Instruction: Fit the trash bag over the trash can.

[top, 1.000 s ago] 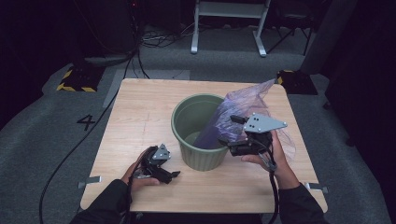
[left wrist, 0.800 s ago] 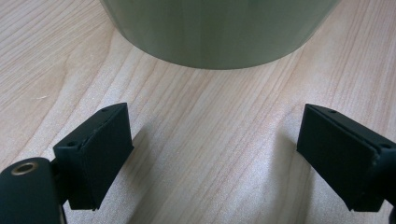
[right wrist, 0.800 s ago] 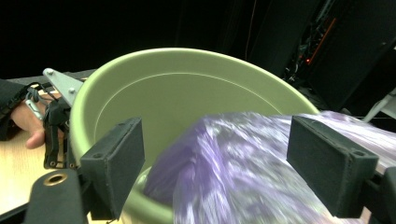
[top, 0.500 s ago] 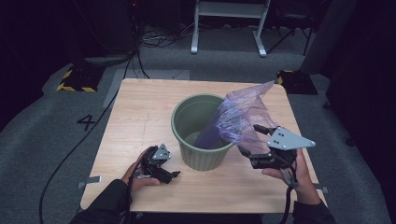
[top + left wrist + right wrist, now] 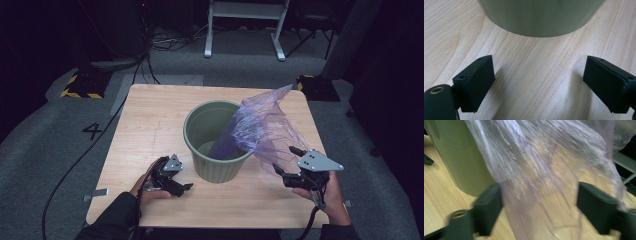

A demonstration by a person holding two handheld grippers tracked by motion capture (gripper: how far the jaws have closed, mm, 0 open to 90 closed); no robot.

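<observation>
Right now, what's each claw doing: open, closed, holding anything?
Left claw: open, empty, facing the green bin.
Right claw: open, jaws just closing around the purple bag, not yet gripping.

We see that the left hand-held gripper (image 5: pixel 172 181) is a compact black body topped by a small grey three-cornered plate dotted with dark screw holes, and behind it a dark long sleeve (image 5: pixel 117 214) covers our forearm down to the wrist. The right hand-held gripper (image 5: pixel 286 164) carries a larger, flatter grey three-cornered plate with the same dark screw holes, and a black cable (image 5: pixel 311 220) trails from its rear. Up close, its black rectangular jaw pads (image 5: pixel 477 81) are matte blocks with small screw holes along their top edges, and beside the nearer one sits a rounded black housing with a brass-coloured ring.
</observation>
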